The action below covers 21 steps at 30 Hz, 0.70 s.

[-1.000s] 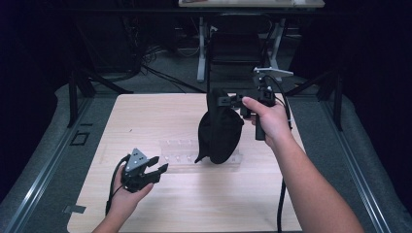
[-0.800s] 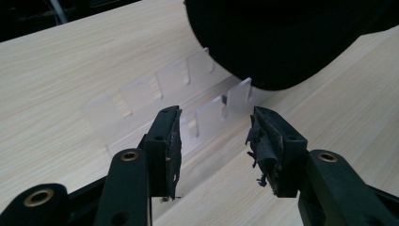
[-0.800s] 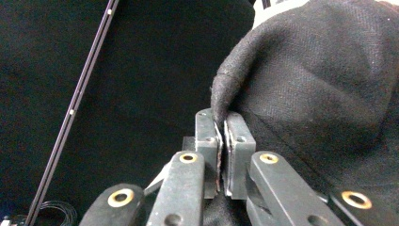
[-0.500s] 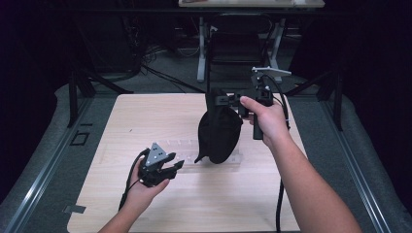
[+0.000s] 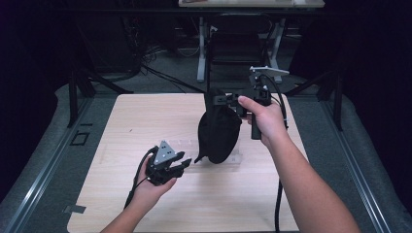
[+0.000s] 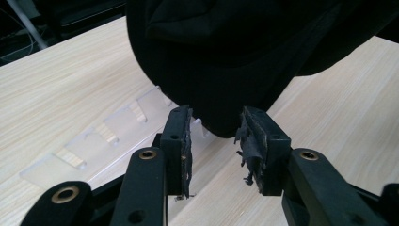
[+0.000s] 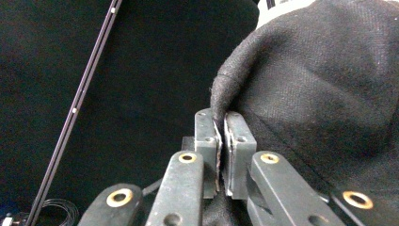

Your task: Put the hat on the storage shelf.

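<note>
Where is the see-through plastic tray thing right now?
In the high view the clear plastic tray lies flat on the wooden table, near its middle, right under the hanging black cloth and just beyond the left gripper.

Hanging black cloth (image 5: 218, 132) and clear rack (image 5: 187, 146) block mid-table.

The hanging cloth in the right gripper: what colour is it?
Black, a plain weave. The cloth shows best in the right gripper view.

Matt black woven cloth bag (image 5: 218, 133) hangs over a pale, smooth wood-grain table (image 5: 145, 116) bearing a clear glossy plastic rack (image 6: 101, 136).
</note>
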Each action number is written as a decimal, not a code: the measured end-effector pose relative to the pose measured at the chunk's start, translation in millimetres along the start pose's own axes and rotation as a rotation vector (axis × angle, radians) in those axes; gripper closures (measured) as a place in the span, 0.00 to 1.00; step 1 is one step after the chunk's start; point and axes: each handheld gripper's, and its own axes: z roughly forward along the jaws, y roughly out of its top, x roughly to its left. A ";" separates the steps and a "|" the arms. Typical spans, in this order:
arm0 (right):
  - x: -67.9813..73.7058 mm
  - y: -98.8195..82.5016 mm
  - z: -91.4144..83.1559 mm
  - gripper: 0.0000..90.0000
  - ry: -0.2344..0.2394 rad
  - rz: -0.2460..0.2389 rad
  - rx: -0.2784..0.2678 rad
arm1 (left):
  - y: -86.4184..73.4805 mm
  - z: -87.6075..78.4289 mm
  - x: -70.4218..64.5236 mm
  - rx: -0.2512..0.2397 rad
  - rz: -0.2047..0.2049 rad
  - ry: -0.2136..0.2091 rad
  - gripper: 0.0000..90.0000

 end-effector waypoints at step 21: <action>2.4 2.0 6.7 0.95 0.007 -0.002 -0.001 | 20.0 -1.4 -17.9 -0.027 0.057 -0.028 0.77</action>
